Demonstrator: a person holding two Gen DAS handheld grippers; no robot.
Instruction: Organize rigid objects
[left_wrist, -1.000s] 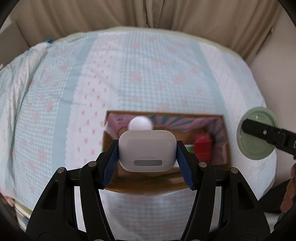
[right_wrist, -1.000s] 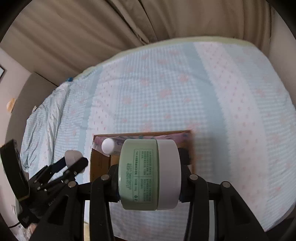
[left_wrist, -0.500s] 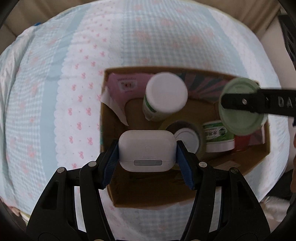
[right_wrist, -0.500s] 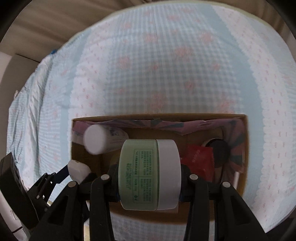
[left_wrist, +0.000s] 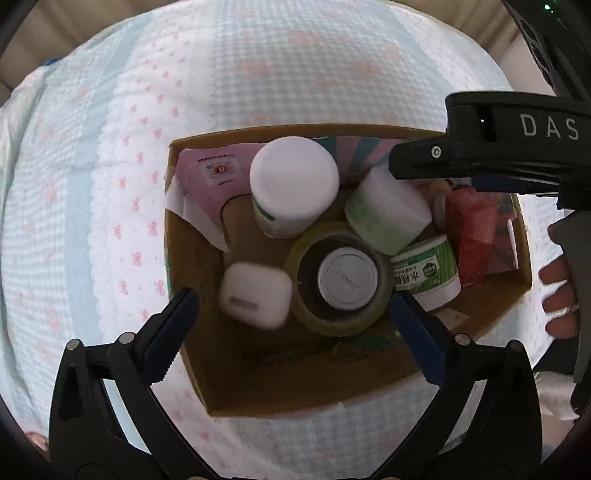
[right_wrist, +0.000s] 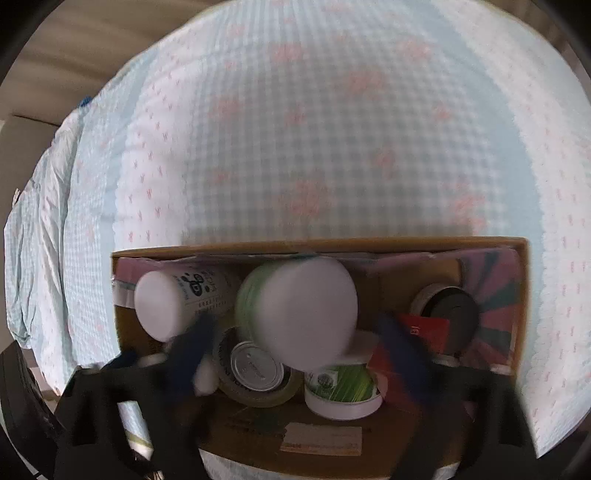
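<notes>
Left gripper (left_wrist: 291, 314): jaws opening, spread wide over the cardboard box (left_wrist: 295, 398); nothing is pressed between the blue pads.
Earbud case (left_wrist: 255, 295): white, blurred, lying inside the box near its left wall, clear of both pads and just beside the tape roll (left_wrist: 340, 321).
Right gripper (right_wrist: 295, 347): jaws opening, blurred; its pads stand off to either side of the green jar (right_wrist: 295, 310) without touching it.
Green jar: pale green body with a white lid, tilted, inside the box between the white bottle (right_wrist: 173, 302) and the red packet (right_wrist: 417, 336); in the left view it leans on the tape roll and the small tub (left_wrist: 428, 273).
Tape roll: flat on the box floor with a round metal lid (left_wrist: 347, 278) in its middle.
Small tub: green label, white rim, on its side just right of the tape roll.
White bottle: standing at the back of the box, touching the tape roll.
Box: open-topped, resting on a checked bedsheet (left_wrist: 277, 74) with pink bows.
Person's hand (left_wrist: 557, 291): fingers visible at the right edge, holding the right gripper's handle.
</notes>
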